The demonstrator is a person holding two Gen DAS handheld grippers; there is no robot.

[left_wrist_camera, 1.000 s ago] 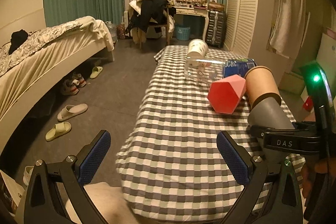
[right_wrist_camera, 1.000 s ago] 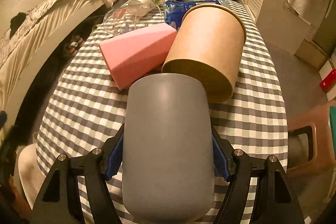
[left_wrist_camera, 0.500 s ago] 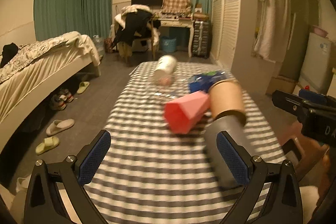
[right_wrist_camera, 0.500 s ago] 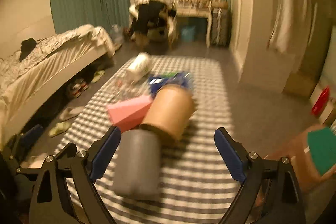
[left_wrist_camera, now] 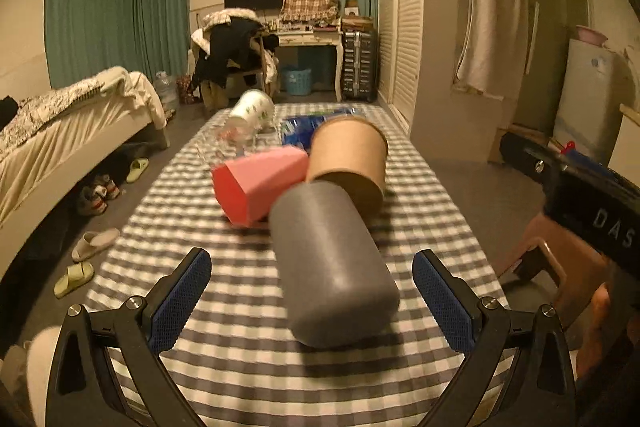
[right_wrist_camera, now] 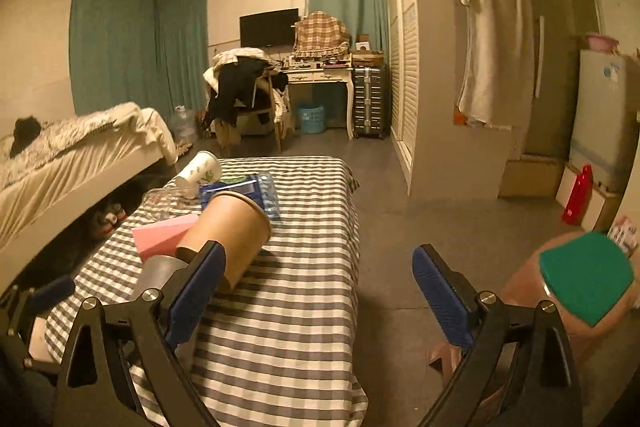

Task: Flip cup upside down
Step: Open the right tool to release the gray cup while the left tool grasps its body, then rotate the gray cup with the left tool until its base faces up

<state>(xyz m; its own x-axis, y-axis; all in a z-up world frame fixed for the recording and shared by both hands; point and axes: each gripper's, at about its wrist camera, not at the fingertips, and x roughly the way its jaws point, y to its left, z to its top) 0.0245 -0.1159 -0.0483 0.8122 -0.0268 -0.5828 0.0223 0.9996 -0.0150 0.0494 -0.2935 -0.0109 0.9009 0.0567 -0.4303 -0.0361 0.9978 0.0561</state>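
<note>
A grey cup [left_wrist_camera: 332,267] lies on its side on the checked table [left_wrist_camera: 240,367], its closed base toward me. My left gripper [left_wrist_camera: 312,303] is open, its blue pads either side of the cup's near end without touching. A brown paper cup [left_wrist_camera: 348,159] and a pink cup [left_wrist_camera: 256,183] lie on their sides just behind it. My right gripper [right_wrist_camera: 316,291] is open and empty, off the table's right side; the grey cup [right_wrist_camera: 156,273] shows partly behind its left finger [right_wrist_camera: 196,295], with the brown cup [right_wrist_camera: 232,231] and the pink cup [right_wrist_camera: 160,237] there too.
A white patterned cup [left_wrist_camera: 252,107], a clear glass cup [left_wrist_camera: 224,141] and a blue packet [left_wrist_camera: 300,129] lie at the table's far end. A brown stool with a green top [right_wrist_camera: 584,279] stands right of the table. A bed [left_wrist_camera: 60,131] is on the left.
My right gripper has let go of the grey cup and pulled back to the right. The cup now lies on the table. My left gripper has swung right to straddle it.
</note>
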